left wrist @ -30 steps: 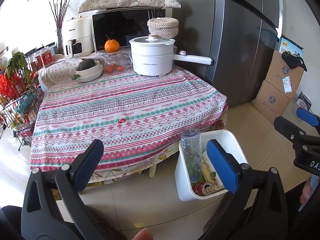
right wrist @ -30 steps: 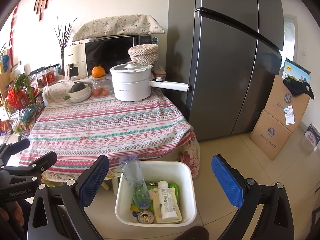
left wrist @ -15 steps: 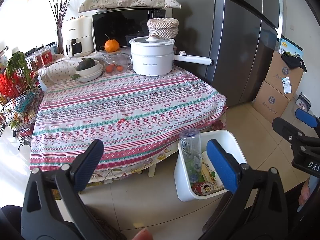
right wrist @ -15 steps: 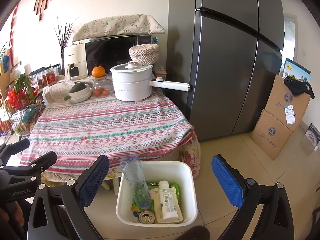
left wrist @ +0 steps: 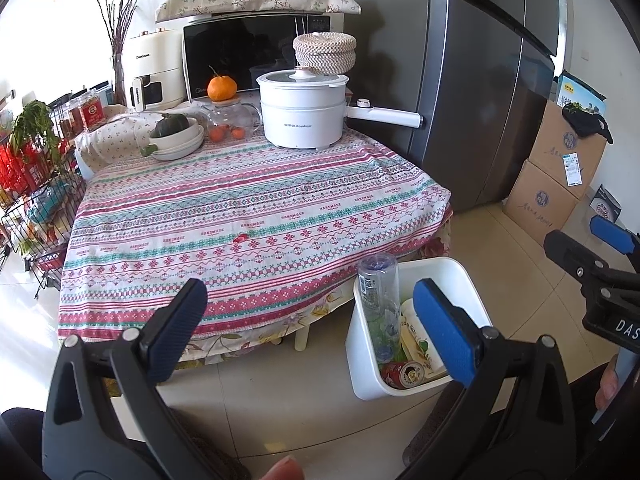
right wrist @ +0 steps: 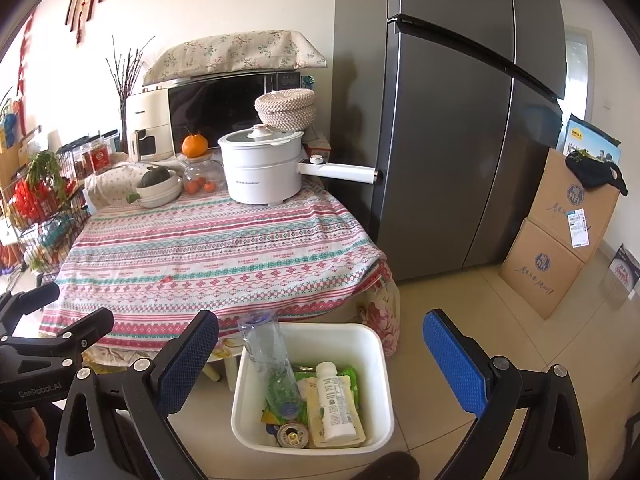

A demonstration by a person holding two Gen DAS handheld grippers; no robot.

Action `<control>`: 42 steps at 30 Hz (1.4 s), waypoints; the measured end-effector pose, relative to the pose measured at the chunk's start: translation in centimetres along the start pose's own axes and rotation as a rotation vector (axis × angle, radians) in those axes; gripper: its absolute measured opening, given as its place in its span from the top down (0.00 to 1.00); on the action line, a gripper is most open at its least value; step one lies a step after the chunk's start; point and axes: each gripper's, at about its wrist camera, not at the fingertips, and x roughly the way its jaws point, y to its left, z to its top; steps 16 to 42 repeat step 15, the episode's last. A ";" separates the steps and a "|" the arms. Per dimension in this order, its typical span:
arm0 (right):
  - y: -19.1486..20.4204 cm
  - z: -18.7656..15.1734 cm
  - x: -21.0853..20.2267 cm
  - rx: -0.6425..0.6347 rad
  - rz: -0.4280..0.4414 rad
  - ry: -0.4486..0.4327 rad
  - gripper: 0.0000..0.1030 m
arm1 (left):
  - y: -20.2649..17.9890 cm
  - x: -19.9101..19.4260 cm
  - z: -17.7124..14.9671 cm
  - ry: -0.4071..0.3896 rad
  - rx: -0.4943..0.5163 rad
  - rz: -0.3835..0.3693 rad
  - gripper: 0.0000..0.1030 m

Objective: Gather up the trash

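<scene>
Bin (right wrist: 372,384) holds bottle (right wrist: 272,364), can (right wrist: 293,436), tube (right wrist: 334,400) | table (left wrist: 248,216): one red scrap (left wrist: 240,238) remaining | left gripper (left wrist: 316,332), right gripper (right wrist: 320,360): jaws apart, empty

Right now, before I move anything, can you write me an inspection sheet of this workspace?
Surface: striped tablecloth covers the table; one small red scrap lies mid-cloth.
Job's things: white bin on the floor at the table's near corner, holding a clear bottle, a can, a white tube and green wrappers.
Clutter: white pot, bowls with a squash, a glass jar and an orange stand at the far edge.
Grippers: left tongs and right tongs open, empty.
Cables: nothing seen.
Surroundings: fridge, cardboard boxes, wire rack.
</scene>
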 end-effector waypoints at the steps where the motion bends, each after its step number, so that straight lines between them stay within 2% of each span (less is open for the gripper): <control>1: 0.0 0.0 0.0 0.000 0.000 0.000 0.00 | 0.1 0.0 0.0 0.002 -0.001 -0.001 0.01; 15: 0.3 -0.3 0.0 0.005 -0.017 0.009 0.00 | 0.2 0.2 0.0 0.023 -0.004 -0.031 0.01; 42: 0.3 -0.3 0.0 0.005 -0.017 0.009 0.00 | 0.2 0.2 0.0 0.023 -0.004 -0.031 0.01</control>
